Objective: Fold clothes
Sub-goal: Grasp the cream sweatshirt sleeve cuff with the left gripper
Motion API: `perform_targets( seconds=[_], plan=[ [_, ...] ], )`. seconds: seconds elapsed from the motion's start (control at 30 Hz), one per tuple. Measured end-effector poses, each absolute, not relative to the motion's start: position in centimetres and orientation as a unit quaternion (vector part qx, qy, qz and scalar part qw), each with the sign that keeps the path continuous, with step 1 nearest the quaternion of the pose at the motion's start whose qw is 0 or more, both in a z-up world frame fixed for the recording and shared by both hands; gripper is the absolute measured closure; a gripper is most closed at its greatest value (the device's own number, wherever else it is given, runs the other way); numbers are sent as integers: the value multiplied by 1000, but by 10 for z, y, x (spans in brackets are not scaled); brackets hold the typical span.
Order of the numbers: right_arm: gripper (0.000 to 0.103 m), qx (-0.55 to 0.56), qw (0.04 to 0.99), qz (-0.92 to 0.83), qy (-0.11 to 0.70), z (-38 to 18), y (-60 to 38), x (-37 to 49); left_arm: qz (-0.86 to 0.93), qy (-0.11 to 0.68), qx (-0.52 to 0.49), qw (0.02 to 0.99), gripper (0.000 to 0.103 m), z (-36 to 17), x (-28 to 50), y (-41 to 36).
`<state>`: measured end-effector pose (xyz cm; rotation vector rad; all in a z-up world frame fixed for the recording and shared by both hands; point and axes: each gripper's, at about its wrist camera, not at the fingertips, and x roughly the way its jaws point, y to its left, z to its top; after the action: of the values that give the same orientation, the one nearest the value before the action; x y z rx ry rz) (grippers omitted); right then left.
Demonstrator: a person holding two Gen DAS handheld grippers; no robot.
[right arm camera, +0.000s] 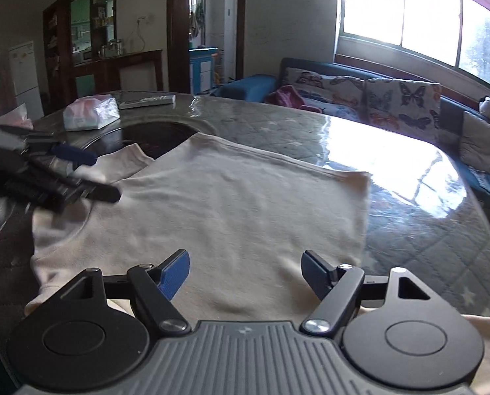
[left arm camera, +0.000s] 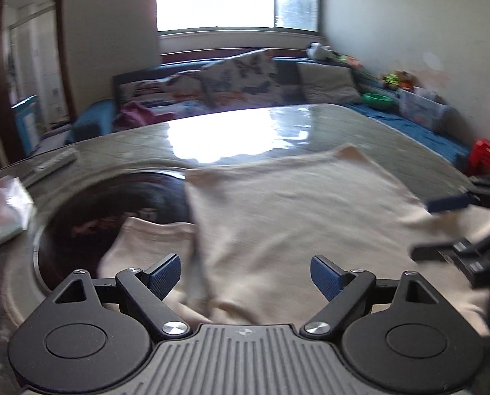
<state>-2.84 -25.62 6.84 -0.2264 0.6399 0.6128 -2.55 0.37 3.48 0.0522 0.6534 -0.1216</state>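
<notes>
A cream T-shirt lies partly folded on the glass-topped table, also in the right wrist view. My left gripper is open and empty, just above the shirt's near edge beside a fold ridge. It shows at the left of the right wrist view, over the shirt's sleeve. My right gripper is open and empty above the shirt's near hem. It shows at the right edge of the left wrist view, jaws apart over the cloth.
A dark round inset lies in the table under the shirt's far corner. A tissue pack and a remote sit on the far left. A blue sofa with butterfly cushions stands beyond the table under the window.
</notes>
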Motion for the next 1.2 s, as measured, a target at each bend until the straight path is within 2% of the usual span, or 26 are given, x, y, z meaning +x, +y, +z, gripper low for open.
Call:
perform_targets(
  seconds=[0.07, 0.27, 0.53, 0.6, 0.9, 0.93, 1.0, 1.07, 1.2],
  plan=[
    [26, -109, 894, 301, 315, 64, -251, -26, -39, 325, 18, 945, 27, 32, -11, 17],
    [26, -110, 885, 307, 331, 52, -242, -25, -13, 349, 6, 937, 54, 14, 21, 36],
    [26, -114, 884, 307, 334, 53, -240, -24, -37, 337, -71, 938, 63, 18, 22, 54],
    [26, -114, 883, 308, 335, 52, -240, -23, -26, 340, -54, 939, 72, 19, 24, 53],
    [25, -114, 884, 306, 336, 52, -239, -22, -30, 340, 3, 940, 72, 10, 24, 39],
    [25, -114, 884, 306, 336, 52, -239, -22, -29, 338, 7, 941, 74, 9, 24, 39],
    [25, -115, 884, 305, 336, 52, -239, -22, -24, 336, 7, 941, 88, 9, 24, 42],
    [25, -117, 884, 303, 335, 53, -239, -23, -19, 335, -10, 942, 95, 11, 22, 50],
    [25, -117, 886, 299, 335, 52, -241, -24, 3, 311, -43, 949, 97, 25, 5, 72]
  ],
)
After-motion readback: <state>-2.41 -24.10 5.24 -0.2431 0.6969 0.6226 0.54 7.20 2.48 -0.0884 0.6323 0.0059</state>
